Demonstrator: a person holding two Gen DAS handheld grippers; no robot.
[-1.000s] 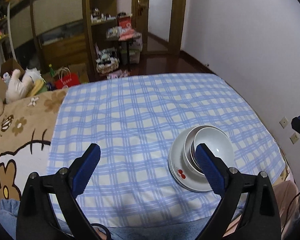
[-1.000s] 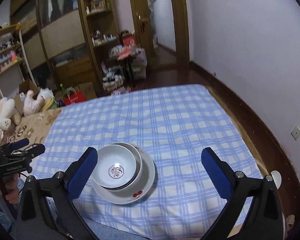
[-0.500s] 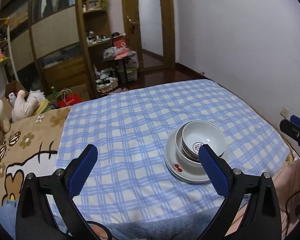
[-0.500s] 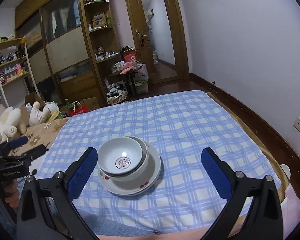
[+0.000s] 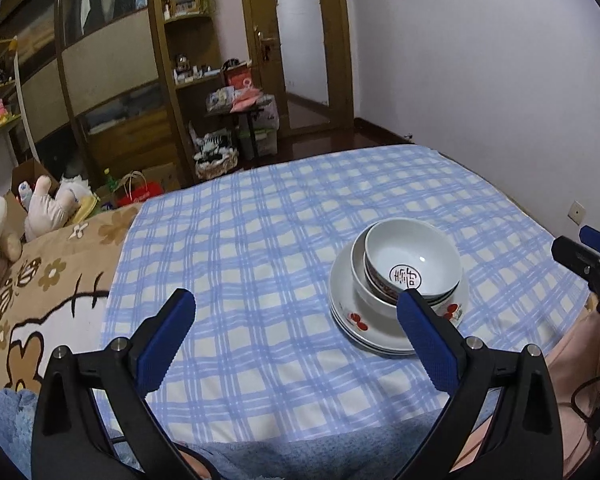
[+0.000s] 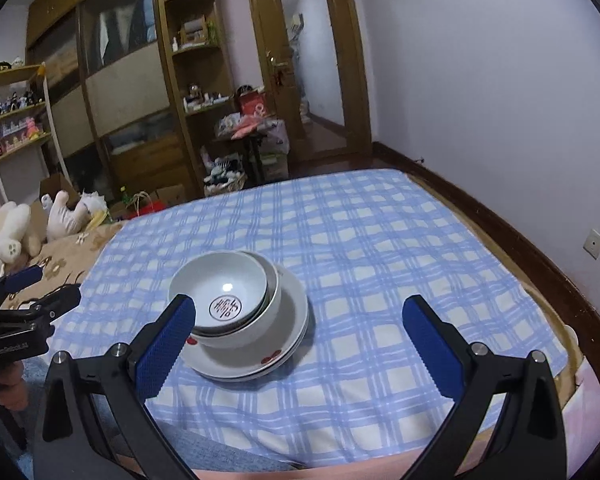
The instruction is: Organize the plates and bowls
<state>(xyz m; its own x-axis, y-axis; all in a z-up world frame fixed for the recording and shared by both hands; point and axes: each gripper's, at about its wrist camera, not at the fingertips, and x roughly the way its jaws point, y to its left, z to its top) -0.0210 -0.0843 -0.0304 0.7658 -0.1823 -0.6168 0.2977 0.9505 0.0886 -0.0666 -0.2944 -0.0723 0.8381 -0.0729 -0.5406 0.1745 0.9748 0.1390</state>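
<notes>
A stack of white plates (image 5: 370, 330) (image 6: 284, 344) with red fruit marks lies on the blue checked cloth (image 5: 260, 248) (image 6: 360, 248). Two nested white bowls sit on the plates; the top bowl (image 5: 414, 258) (image 6: 222, 290) has a dark round emblem inside. My left gripper (image 5: 296, 320) is open, near the front edge, with the stack just beyond its right finger. My right gripper (image 6: 300, 328) is open too, and the stack lies just past its left finger. Nothing is held by either. The right gripper's tip (image 5: 592, 248) shows at the left wrist view's right edge.
The cloth covers a bed; a brown cartoon blanket (image 5: 40, 292) and plush toys (image 5: 44, 204) lie to the left. A wall with sockets (image 6: 594, 242) runs along the right. Wooden cabinets (image 5: 112, 80), a door (image 6: 312, 68) and floor clutter stand beyond the bed's far edge.
Both grippers have drawn back and tilted up, so the bowl stack sits farther from the fingers and more of the room shows. The dishes have not moved.
</notes>
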